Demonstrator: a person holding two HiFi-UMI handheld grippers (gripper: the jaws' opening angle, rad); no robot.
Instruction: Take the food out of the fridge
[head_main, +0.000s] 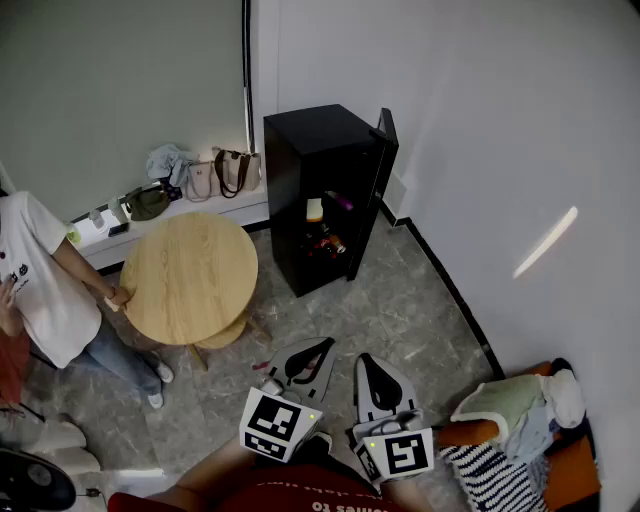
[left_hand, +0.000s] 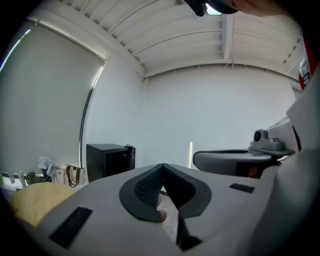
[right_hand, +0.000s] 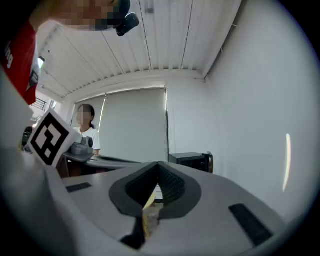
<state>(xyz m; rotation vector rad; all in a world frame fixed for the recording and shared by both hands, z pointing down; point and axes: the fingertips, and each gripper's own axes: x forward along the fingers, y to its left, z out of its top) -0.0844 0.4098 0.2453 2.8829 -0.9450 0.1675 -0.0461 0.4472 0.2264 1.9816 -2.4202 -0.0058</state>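
- Black mini fridge (head_main: 325, 190), door open, well ahead of both claws: we're at approach.
- Pressed together, empty: left gripper (head_main: 322, 345), right gripper (head_main: 366, 360).
- Next: we close in and spread one for the food (head_main: 326, 241).

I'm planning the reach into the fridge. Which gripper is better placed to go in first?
Probably the left gripper: it angles toward the fridge shelves, while the open door stands on the right gripper's side. Both are shut and far back.
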